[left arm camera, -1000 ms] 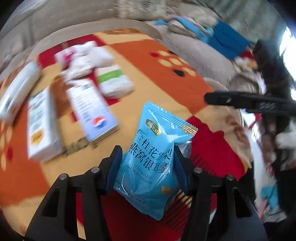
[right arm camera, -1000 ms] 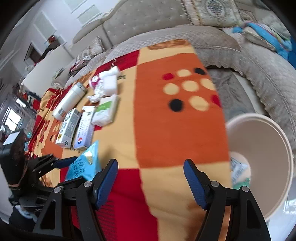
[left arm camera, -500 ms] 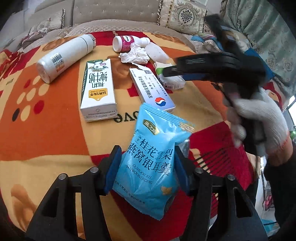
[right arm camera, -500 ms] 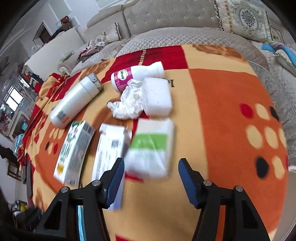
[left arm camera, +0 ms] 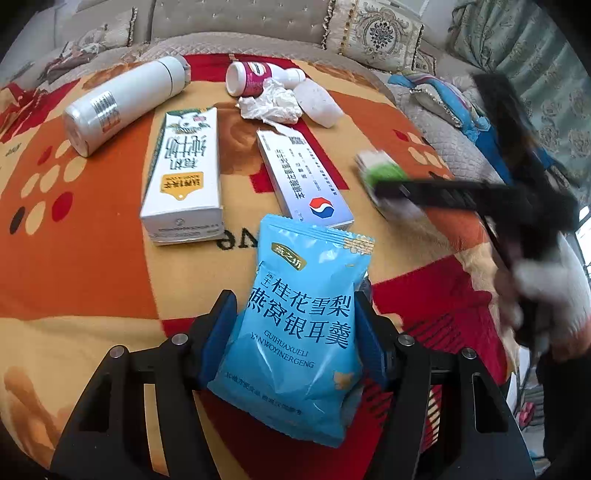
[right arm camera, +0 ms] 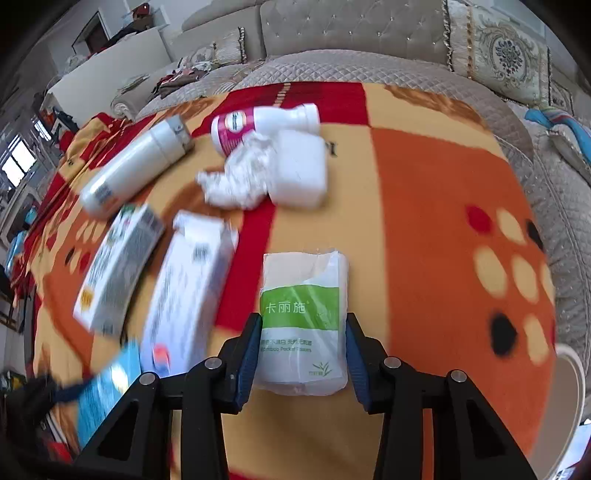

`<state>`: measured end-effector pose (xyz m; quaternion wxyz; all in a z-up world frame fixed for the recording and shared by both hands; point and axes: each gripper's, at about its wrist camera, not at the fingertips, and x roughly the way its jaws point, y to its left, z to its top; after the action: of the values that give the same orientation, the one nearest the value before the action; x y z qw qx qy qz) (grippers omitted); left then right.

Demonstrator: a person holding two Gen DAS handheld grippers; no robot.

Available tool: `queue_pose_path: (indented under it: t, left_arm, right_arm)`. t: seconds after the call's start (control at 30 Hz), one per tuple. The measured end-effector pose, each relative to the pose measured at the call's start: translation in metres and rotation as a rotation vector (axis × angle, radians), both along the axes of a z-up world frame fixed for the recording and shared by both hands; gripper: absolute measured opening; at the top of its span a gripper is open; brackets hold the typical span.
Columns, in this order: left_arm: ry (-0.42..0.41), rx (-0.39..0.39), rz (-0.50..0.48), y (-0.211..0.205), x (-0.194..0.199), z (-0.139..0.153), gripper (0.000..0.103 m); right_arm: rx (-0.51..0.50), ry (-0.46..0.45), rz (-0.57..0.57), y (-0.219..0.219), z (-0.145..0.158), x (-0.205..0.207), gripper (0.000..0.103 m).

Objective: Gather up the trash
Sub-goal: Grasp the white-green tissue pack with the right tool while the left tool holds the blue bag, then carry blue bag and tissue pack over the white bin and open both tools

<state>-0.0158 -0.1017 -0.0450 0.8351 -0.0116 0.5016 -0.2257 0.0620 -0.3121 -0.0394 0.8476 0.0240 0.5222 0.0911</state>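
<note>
My left gripper (left arm camera: 295, 332) is shut on a blue snack bag (left arm camera: 301, 325) and holds it over the blanket. My right gripper (right arm camera: 301, 350) is open, its fingers on either side of a white and green tissue pack (right arm camera: 304, 321) that lies on the blanket; the pack also shows blurred in the left wrist view (left arm camera: 380, 171). Other litter lies beyond: a crumpled tissue (right arm camera: 240, 181), a white bottle with a pink label (right arm camera: 258, 123), a milk carton (left arm camera: 183, 177) and a white box (left arm camera: 303, 181).
A white thermos flask (left arm camera: 122, 103) lies at the far left. A white block (right arm camera: 301, 166) lies by the crumpled tissue. The rim of a white bin (right arm camera: 572, 376) shows at the right edge. A sofa back with cushions (right arm camera: 351, 29) runs behind.
My right gripper has swung from the bin side to the litter and come down around the tissue pack, jaws narrower. My left gripper still holds the blue bag and has turned toward the items.
</note>
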Motion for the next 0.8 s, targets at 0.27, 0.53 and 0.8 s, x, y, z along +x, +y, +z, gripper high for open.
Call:
queue_pose_path:
  t: [0.27, 0.53, 0.8]
  left_arm:
    - [0.0, 0.026, 0.032, -0.01, 0.004, -0.004, 0.062]
    - [-0.026, 0.036, 0.023, -0.015, -0.009, 0.005, 0.051]
    - [-0.07, 0.011, -0.015, -0.041, -0.024, 0.025, 0.048]
  right_arm:
    - [0.045, -0.004, -0.03, -0.004, -0.004, -0.017, 0.058]
    - [0.0, -0.077, -0.004, -0.003, 0.004, -0.041, 0.044]
    - [0.067, -0.143, -0.041, -0.03, 0.037, -0.082, 0.044]
